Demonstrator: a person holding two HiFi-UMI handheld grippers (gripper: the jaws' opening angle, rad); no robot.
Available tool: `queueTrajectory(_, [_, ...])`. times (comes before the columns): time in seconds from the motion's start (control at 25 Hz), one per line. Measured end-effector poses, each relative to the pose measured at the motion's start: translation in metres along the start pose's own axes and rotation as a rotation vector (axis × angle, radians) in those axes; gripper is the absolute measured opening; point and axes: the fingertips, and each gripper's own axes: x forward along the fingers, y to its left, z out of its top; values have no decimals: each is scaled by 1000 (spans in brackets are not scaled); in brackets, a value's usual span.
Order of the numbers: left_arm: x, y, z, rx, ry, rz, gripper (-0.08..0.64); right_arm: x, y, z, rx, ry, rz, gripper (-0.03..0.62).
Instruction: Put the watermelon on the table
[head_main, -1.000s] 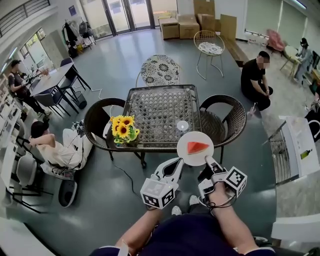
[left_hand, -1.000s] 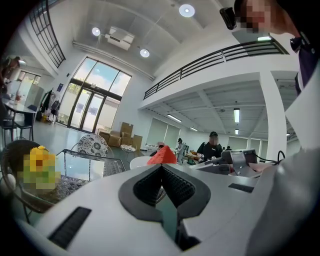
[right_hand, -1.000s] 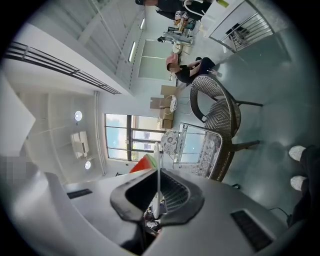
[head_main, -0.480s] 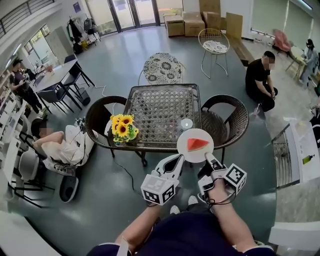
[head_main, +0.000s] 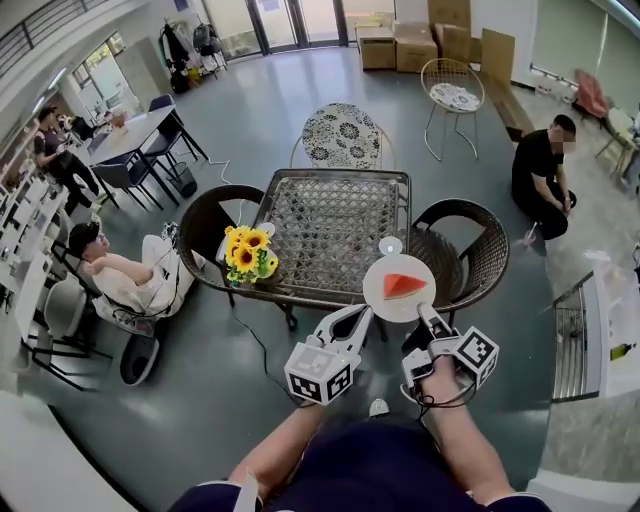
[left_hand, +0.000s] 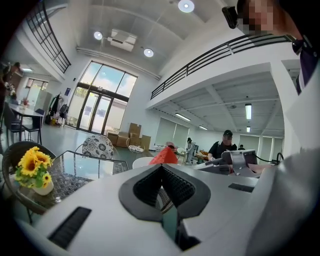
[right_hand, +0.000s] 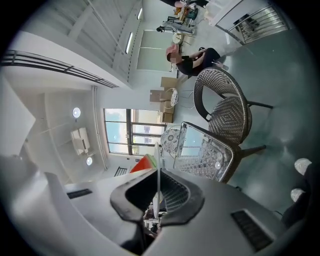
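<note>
A red wedge of watermelon (head_main: 400, 286) lies on a round white plate (head_main: 382, 275). My right gripper (head_main: 428, 316) is shut on the plate's near rim. In the right gripper view the plate (right_hand: 158, 155) shows edge-on between the jaws, with the watermelon (right_hand: 145, 163) beside it. The plate hangs at the near right corner of the glass-topped wicker table (head_main: 330, 225). My left gripper (head_main: 358, 316) is shut with nothing in it, beside the plate's left rim. In the left gripper view its jaws (left_hand: 161, 169) meet, and the watermelon (left_hand: 165, 156) shows just past them.
On the table stand a vase of sunflowers (head_main: 247, 255) at the near left and a small round dish (head_main: 390, 246) at the near right. Wicker chairs (head_main: 205, 228) (head_main: 472, 250) flank the table and a patterned chair (head_main: 343, 135) stands behind. People sit left and right.
Both grippers and the plate with the watermelon have moved forward together toward the table's near right corner. The grip on the plate has not changed.
</note>
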Motion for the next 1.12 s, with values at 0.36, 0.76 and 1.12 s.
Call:
queueTrajectory(0.36, [26, 19, 10, -10, 3, 60, 3, 34, 0, 29, 7, 27, 3, 14])
queueTrajectory(0.76, [75, 51, 22, -11, 4, 41, 3, 84, 3, 63, -7, 4, -6, 14])
queueTrajectory(1.12, [131, 105, 32, -16, 20, -3, 3, 149, -4, 87, -15, -38, -48, 14])
